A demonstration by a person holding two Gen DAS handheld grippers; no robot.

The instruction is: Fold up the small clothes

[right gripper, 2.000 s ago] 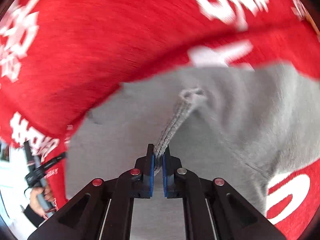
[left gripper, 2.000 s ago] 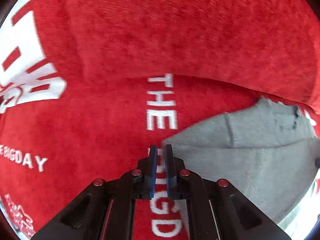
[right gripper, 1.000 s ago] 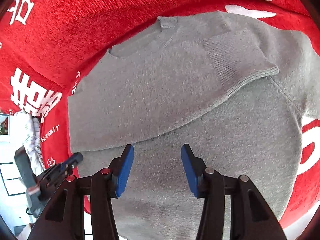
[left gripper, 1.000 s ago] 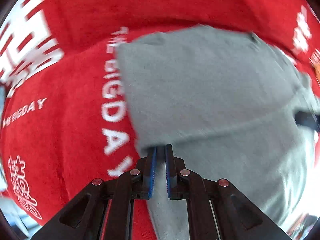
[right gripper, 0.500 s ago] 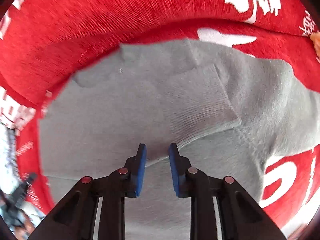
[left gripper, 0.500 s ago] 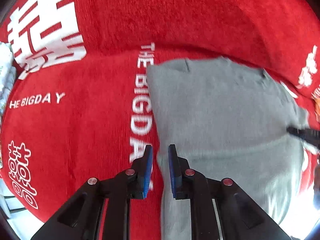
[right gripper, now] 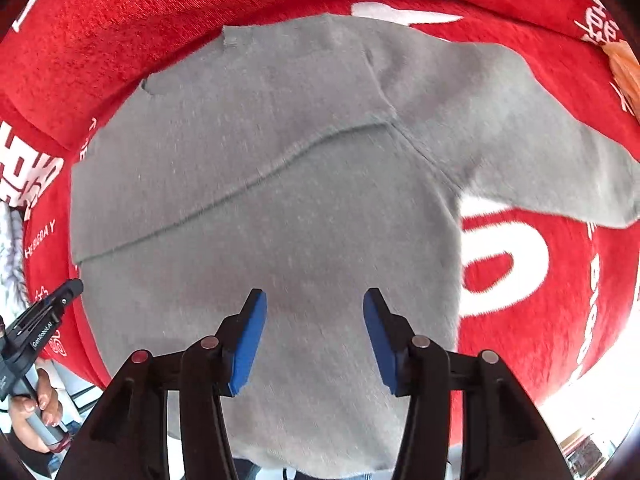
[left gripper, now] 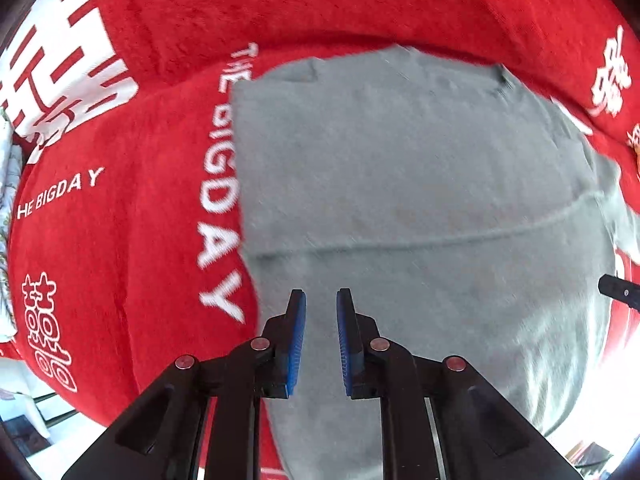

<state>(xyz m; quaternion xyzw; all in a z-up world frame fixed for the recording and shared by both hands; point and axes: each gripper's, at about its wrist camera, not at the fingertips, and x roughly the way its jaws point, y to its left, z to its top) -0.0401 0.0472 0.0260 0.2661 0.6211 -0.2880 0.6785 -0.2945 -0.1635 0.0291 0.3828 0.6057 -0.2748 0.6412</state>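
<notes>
Both fingers of the left gripper (left gripper: 321, 338) are seen with a narrow gap between their blue ribbed pads, and nothing is held between them. The two fingers of the right gripper (right gripper: 315, 338) are spread much wider, also with nothing gripped. One grey sweater (right gripper: 280, 208) is laid flat on one red cloth (right gripper: 120, 20), directly under both grippers. The sweater is of soft, slightly fuzzy knit. One sleeve (right gripper: 224, 140) is folded across the chest, its lower edge forming a long diagonal line, while the other sleeve (right gripper: 532, 140) is stretched outward over the red surface, so two sleeves are counted. A ribbed neckline is seen at the far edge. The cloth has a short, plush pile and is printed with white letters and characters; "BIGDAY" (left gripper: 218, 216) is read just beside the sweater's left edge. In the right wrist view, one hand (right gripper: 34, 412) is seen at the lower left on the left gripper's handle.
</notes>
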